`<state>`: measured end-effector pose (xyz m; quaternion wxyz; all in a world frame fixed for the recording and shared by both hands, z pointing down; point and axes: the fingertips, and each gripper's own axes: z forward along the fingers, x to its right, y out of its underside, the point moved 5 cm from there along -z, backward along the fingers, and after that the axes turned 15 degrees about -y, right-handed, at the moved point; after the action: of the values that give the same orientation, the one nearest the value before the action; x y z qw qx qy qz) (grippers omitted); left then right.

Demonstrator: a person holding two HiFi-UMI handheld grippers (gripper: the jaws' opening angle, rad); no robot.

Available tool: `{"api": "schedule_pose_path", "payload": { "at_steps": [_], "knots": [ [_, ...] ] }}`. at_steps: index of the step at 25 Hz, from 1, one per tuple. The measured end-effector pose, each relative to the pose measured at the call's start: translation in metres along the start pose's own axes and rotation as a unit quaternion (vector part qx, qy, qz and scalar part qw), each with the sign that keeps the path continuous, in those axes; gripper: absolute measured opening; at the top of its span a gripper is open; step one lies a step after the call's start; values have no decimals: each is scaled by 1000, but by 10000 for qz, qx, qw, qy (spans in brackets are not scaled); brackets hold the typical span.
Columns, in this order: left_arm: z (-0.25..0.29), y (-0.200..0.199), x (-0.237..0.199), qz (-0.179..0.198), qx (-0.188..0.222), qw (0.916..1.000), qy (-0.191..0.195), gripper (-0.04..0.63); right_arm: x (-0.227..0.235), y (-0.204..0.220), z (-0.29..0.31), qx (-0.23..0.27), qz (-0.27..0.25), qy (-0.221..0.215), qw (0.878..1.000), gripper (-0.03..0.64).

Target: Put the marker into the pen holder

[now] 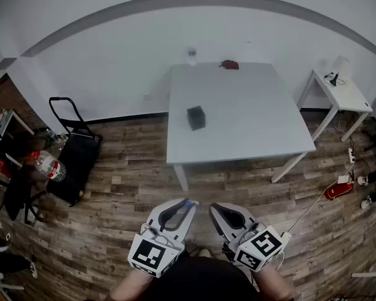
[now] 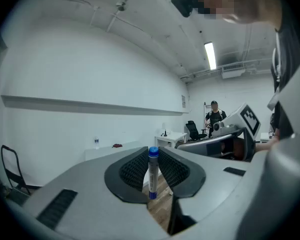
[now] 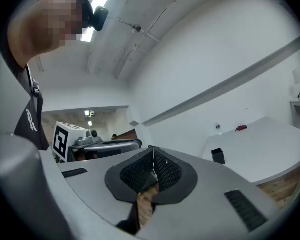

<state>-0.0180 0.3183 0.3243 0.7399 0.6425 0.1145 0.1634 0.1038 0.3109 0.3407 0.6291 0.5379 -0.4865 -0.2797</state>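
A white marker with a blue cap (image 2: 152, 173) stands upright between the jaws of my left gripper (image 2: 151, 170), which is shut on it. In the head view its blue tip (image 1: 188, 202) pokes out of the left gripper (image 1: 185, 207), held low over the wooden floor in front of the table. My right gripper (image 1: 215, 209) is beside it, shut with nothing between its jaws (image 3: 153, 171). The pen holder (image 1: 196, 117), a small black cube-shaped cup, stands on the grey table (image 1: 250, 124) near its left side and also shows far off in the right gripper view (image 3: 217, 155).
A water bottle (image 1: 191, 56) and a red object (image 1: 229, 64) sit at the table's far edge. A white side table (image 1: 341, 93) stands to the right, a black trolley (image 1: 75, 149) and clutter to the left. A red object and cables (image 1: 337, 190) lie on the floor at right.
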Motion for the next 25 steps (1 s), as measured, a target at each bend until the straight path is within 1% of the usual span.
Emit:
{"api": "schedule_pose_path", "payload": {
  "at_steps": [5,11,13,16,19,25],
  "knots": [
    [15,-1,0,-5,-3,10000,47,66,10,-4,0,92,3,-38,10000,15],
    [42,3,-10,-42,-52,9998,198,66,32,-2,7,-4,59,156,9999,15],
    [55,1,-16,-104,-4,9996,266,66,43,-4,13,-18,62,229,9997,15],
    [78,-1,-30,-173,26,9992,348,66,61,-9,27,-28,46,282,9996,15],
    [100,-3,-48,-146,34,9990,410,66,80,-15,44,-59,44,379,9993,15],
    [144,-3,-92,-194,32,9982,562,66,114,-26,87,-145,34,594,9981,15]
  ]
}}
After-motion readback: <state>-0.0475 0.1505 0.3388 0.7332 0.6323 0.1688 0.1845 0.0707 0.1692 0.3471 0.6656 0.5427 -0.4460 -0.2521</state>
